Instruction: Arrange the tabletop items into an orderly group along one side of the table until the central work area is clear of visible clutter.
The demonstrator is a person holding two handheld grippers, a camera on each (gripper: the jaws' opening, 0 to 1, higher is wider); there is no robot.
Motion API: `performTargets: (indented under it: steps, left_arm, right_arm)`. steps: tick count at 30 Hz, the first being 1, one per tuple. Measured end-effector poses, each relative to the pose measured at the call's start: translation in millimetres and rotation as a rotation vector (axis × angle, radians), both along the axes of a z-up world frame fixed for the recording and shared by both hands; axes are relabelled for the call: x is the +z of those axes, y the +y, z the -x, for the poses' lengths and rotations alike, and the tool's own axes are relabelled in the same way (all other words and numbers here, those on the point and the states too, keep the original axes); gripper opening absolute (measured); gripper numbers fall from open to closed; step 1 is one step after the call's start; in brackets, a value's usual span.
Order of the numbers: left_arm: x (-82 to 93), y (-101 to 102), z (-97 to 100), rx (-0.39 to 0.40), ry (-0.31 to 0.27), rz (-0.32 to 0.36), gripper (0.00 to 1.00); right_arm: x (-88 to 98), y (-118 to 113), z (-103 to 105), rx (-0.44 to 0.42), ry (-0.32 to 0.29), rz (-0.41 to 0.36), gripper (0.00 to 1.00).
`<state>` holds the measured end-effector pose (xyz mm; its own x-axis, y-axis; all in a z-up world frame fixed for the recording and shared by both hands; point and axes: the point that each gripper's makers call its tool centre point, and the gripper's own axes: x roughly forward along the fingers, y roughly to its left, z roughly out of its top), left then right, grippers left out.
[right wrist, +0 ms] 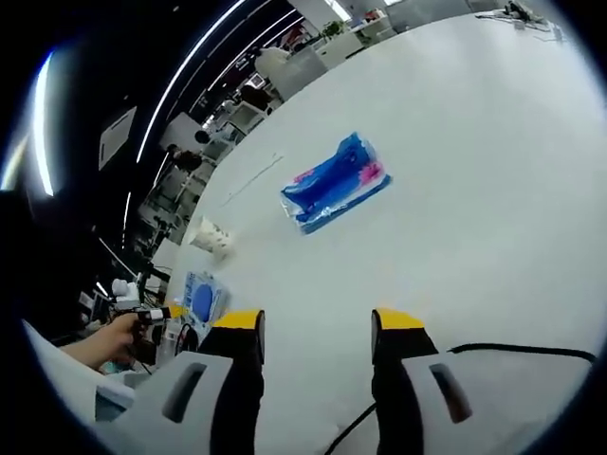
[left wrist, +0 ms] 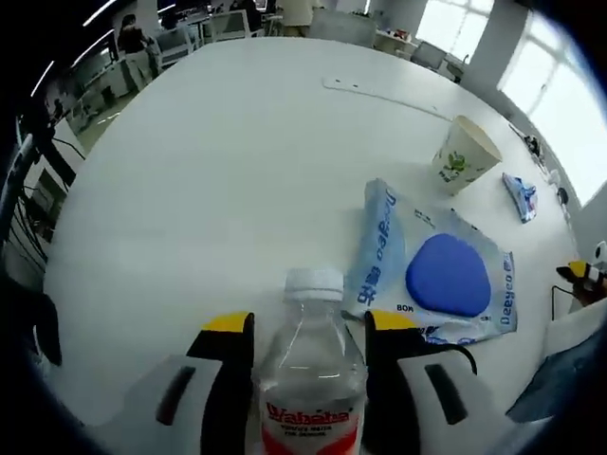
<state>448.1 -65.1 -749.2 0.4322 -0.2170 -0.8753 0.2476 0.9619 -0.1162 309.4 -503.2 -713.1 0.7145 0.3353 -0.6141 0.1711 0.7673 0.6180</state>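
A clear water bottle [left wrist: 310,374] with a white cap and a red label stands between the jaws of my left gripper [left wrist: 310,324], which is shut on it. Right of it on the white table [left wrist: 218,180] lies a clear packet holding a blue round pad [left wrist: 446,275]. A paper cup [left wrist: 462,154] stands further off, and a small blue wrapper [left wrist: 521,196] lies beyond it. My right gripper [right wrist: 314,326] is open over bare table with nothing between its fingers. Ahead of it lies a blue packet [right wrist: 336,183]; the paper cup [right wrist: 211,236] and the blue pad packet [right wrist: 200,298] sit to its left.
A person's hand [right wrist: 104,343] holds the other gripper at the left of the right gripper view. A long thin white strip [left wrist: 379,95] lies far across the table. Chairs and desks stand past the table's far edge. A black cable [right wrist: 512,353] runs by my right jaw.
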Motion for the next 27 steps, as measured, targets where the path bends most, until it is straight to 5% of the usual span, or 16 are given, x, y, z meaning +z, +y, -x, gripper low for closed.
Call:
performTargets:
  steps: [7, 11, 17, 27]
  left_arm:
    - [-0.3, -0.9, -1.5, -0.028, -0.001, -0.018, 0.42]
    - [3.9, -6.6, -4.0, 0.005, 0.011, 0.071, 0.31]
    - [4.2, -5.8, 3.5, -0.010, 0.027, 0.062, 0.26]
    - [25.3, -9.3, 8.9, -0.034, -0.026, 0.122, 0.20]
  right_arm:
    - [-3.8, 2.2, -2.6, -0.011, 0.001, -0.017, 0.43]
    - [-6.8, 0.0, -0.8, -0.015, 0.007, -0.021, 0.43]
    - [-9.4, -12.3, 3.3, -0.044, 0.011, -0.025, 0.42]
    - [-12.6, -18.3, 6.0, -0.072, 0.019, -0.043, 0.41]
